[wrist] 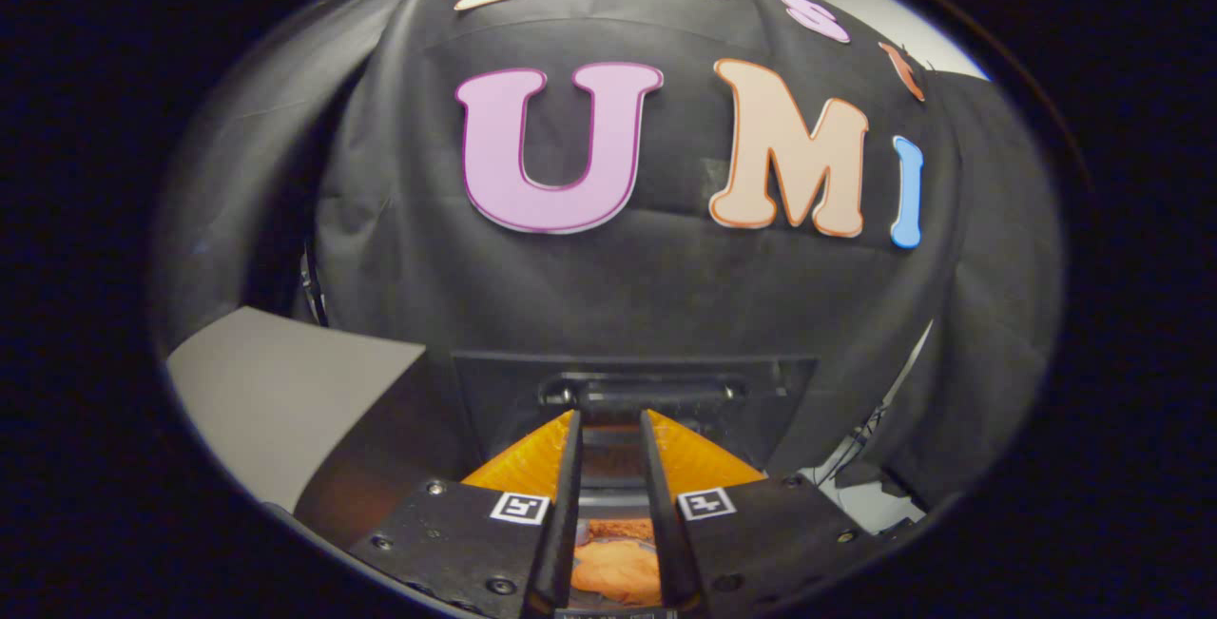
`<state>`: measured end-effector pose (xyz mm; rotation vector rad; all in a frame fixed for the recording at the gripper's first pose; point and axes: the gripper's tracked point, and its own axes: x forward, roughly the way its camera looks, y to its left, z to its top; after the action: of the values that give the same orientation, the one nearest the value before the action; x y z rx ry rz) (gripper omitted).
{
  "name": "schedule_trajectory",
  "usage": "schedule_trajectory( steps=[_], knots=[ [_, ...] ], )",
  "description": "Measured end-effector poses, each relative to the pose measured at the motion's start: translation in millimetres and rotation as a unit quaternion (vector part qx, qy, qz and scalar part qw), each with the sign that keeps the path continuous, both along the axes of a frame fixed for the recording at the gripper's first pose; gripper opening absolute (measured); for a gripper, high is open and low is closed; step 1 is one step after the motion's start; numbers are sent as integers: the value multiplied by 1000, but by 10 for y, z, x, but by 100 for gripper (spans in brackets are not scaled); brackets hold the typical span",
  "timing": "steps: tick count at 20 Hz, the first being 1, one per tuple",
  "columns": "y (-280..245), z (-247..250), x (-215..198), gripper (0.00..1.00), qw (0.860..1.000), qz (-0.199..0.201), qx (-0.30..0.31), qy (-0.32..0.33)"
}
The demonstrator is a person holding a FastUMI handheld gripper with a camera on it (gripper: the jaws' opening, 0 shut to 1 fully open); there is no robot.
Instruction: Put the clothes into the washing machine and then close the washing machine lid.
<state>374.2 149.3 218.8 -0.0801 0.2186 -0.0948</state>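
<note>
The booth was closed off at the back by a black cloth wall [608, 286], hung in loose folds. A pale grey panel [276, 400] was seen low at one side, and cables [870, 434] over a light floor [870, 505] at the other.

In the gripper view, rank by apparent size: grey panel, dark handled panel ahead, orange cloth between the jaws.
1-2. grey panel and dark handled panel: look alike, unranked.
3. orange cloth: smallest, though nearest the camera.
The gripper, jaws slightly apart, points at the handle.
</note>
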Motion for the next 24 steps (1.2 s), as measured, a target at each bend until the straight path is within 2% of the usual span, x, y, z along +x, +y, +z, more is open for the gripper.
schedule_trajectory(
  steps=[7, 10, 15, 19, 24],
  knots=[
    [22, 480, 723, 96, 998, -13, -19, -58],
    [5, 488, 968, 96, 998, -18, -20, -56],
    [-29, 311, 1108, 96, 999, -22, -28, -39],
    [-178, 125, 1325, 96, 999, -33, -24, -15],
    [-238, -200, 1359, 97, 998, -39, -24, 36]
  ],
)
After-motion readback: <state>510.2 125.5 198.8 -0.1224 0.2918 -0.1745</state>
